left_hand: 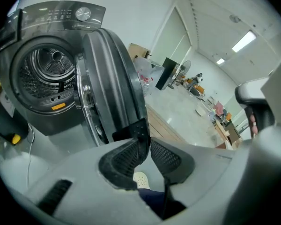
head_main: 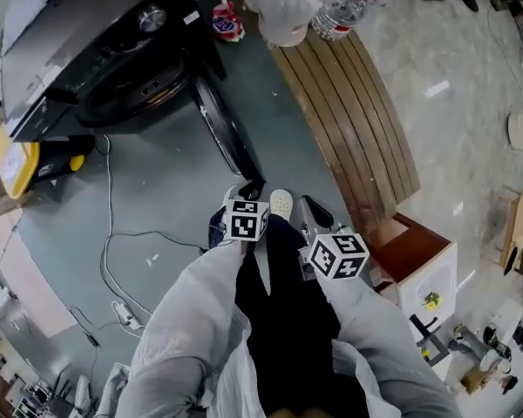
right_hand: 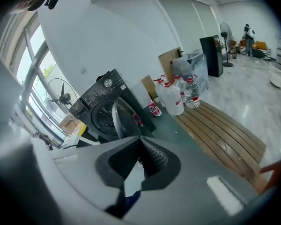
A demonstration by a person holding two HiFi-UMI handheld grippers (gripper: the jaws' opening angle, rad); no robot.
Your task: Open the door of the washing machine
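Note:
The dark grey washing machine stands at the upper left of the head view, its drum exposed. Its round door is swung wide open and juts edge-on towards me; it fills the middle of the left gripper view. My left gripper is at the door's free rim, and a black piece of that rim sits pinched between its tips. My right gripper hangs just to the right, apart from the door. Its pads meet with nothing between them, and the machine lies beyond.
A slatted wooden platform runs along the right of the green floor, with water bottles and a white bag at its far end. A cable trails on the floor at the left. A wooden cabinet stands at my right. My white shoe is below the grippers.

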